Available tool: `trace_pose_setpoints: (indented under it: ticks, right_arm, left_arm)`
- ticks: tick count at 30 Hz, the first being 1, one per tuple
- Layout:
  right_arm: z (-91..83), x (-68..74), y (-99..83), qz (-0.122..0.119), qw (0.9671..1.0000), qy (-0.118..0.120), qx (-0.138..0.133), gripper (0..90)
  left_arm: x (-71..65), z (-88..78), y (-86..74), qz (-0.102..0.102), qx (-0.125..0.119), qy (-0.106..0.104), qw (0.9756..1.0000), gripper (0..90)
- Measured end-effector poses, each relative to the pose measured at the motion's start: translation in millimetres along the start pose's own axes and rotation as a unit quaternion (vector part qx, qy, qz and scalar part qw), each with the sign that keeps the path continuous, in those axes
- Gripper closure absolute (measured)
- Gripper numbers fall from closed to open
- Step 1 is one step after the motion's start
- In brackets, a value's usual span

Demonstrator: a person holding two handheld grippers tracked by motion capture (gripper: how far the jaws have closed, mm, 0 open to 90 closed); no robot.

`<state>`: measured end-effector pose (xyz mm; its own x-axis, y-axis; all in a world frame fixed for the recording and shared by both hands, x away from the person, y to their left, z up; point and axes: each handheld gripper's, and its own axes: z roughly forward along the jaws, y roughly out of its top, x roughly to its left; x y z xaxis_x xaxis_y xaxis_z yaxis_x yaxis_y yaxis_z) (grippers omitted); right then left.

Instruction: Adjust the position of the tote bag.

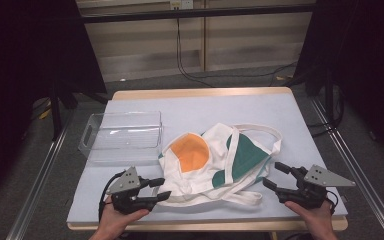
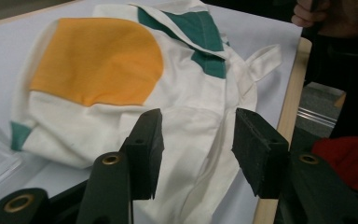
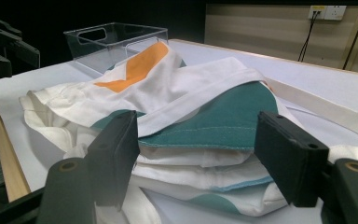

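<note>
Left gripper [image 1: 161, 188]: jaws apart, no pad pressing on anything. In the left gripper view the cloth bag [image 2: 121, 88] lies between and just beyond the 2 jaws, its near white edge inside the gap but not pinched. Judgement: the gripper is lined up to take that edge.

Right gripper [image 1: 275, 175]: jaws wide apart, holding nothing. In the right gripper view they frame the bag's stacked folds, with the green panel [image 3: 223, 121] straight ahead. Judgement: this gripper is set at the opposite edge so that both can work the bag together, for spreading or folding.

Bag: it lies crumpled on the counter [image 1: 240, 107], toward the near edge, between the 2 grippers. The fabric is white with an orange patch [image 1: 192, 151] on the side nearer the left gripper and green panels on the side nearer the right gripper. 2 white straps [image 1: 260, 131] loop out from the bag, 1 toward the far side and 1 along its near edge. The layers overlap unevenly, so which layer a grip would catch cannot be told.

Surroundings: a clear plastic bin [image 1: 122, 135] stands just beside the bag, beyond the left gripper, and appears empty.
</note>
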<state>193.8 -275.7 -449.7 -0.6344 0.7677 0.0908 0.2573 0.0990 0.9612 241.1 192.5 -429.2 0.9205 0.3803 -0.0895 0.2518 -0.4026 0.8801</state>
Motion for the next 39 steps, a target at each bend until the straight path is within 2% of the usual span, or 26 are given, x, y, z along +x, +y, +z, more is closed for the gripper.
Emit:
trace_pose_setpoints:
  ticks: [2, 4, 7, 10, 12, 15, 17, 19, 21, 22, 25, 26, 28, 33, 34, 36, 37, 38, 39]
  right_arm:
    - [0.9, -0.9, 0.1, 0.000, 1.0000, 0.004, 0.002, 30.4]
    - [2.0, -1.4, -0.3, 0.001, 1.0000, 0.005, 0.002, 30.4]
    - [2.0, -1.8, -0.8, 0.007, 0.9999, 0.008, 0.005, 27.7]
    - [0.0, -1.2, -0.2, 0.011, 0.9999, 0.008, -0.001, 27.6]
    - [0.6, -0.3, -0.6, 0.010, 0.9999, 0.008, 0.000, 27.6]
    - [2.2, 0.2, -0.6, 0.009, 0.9998, 0.015, 0.005, 27.6]
    - [3.5, -0.3, -0.8, 0.011, 0.9998, 0.018, 0.007, 27.2]
    - [4.6, -0.4, -1.3, 0.013, 0.9997, 0.020, 0.010, 27.0]
    - [5.1, -0.5, -1.1, 0.011, 0.9996, 0.021, 0.012, 26.9]
    - [4.9, -0.2, -0.8, 0.012, 0.9995, 0.024, 0.014, 26.9]
    - [4.7, 0.7, -0.7, 0.013, 0.9995, 0.025, 0.014, 26.8]
    - [4.7, 0.7, -0.7, 0.013, 0.9995, 0.025, 0.014, 26.8]
    - [4.8, 0.2, -1.3, 0.013, 0.9996, 0.021, 0.012, 26.8]
    - [5.3, -0.6, -1.6, 0.014, 0.9996, 0.022, 0.014, 26.7]
    - [5.6, -0.5, -1.7, 0.016, 0.9995, 0.023, 0.015, 26.7]
    - [6.2, -0.8, -1.9, 0.015, 0.9994, 0.024, 0.018, 26.6]
    - [6.4, -1.0, -1.9, 0.015, 0.9994, 0.024, 0.018, 26.6]
    - [6.5, -0.8, -1.9, 0.017, 0.9994, 0.023, 0.018, 26.6]
    - [6.6, -0.8, -2.0, 0.016, 0.9994, 0.023, 0.018, 26.6]
  left_arm:
    - [-0.1, 6.1, 3.4, 0.003, 0.004, -0.011, 0.9999, 54.7]
    - [-3.7, 12.7, 9.1, -0.001, 0.017, -0.034, 0.9993, 54.7]
    - [-9.6, 18.1, 15.1, 0.007, 0.017, -0.047, 0.9988, 55.8]
    - [-11.6, 25.0, 19.0, 0.003, 0.022, -0.047, 0.9986, 56.9]
    - [-11.7, 30.0, 21.1, 0.007, 0.029, -0.053, 0.9982, 57.8]
    - [-11.1, 35.7, 26.5, 0.023, 0.040, -0.049, 0.9977, 56.2]
    - [-9.0, 39.7, 30.8, 0.017, 0.041, -0.051, 0.9977, 55.3]
    - [-7.4, 44.0, 35.4, 0.019, 0.046, -0.049, 0.9976, 55.0]
    - [-5.7, 50.0, 39.5, 0.007, 0.045, -0.045, 0.9979, 51.9]
    - [-5.7, 52.9, 41.2, 0.008, 0.043, -0.047, 0.9979, 52.0]
    - [-5.4, 61.0, 46.0, 0.025, 0.056, -0.053, 0.9967, 54.5]
    - [-5.4, 61.0, 46.0, 0.025, 0.056, -0.053, 0.9967, 55.2]
    - [-4.2, 67.9, 50.6, 0.034, 0.073, -0.059, 0.9950, 55.2]
    - [-1.2, 79.8, 57.1, 0.041, 0.090, -0.067, 0.9928, 54.9]
    - [-0.7, 82.4, 58.1, 0.050, 0.101, -0.068, 0.9913, 54.9]
    - [-1.6, 88.3, 58.8, 0.056, 0.107, -0.075, 0.9899, 56.2]
    - [-2.0, 91.3, 59.1, 0.065, 0.110, -0.066, 0.9896, 58.5]
    - [-1.6, 94.6, 59.7, 0.074, 0.127, -0.054, 0.9877, 65.5]
    - [0.1, 98.4, 60.1, 0.082, 0.138, -0.048, 0.9858, 68.0]
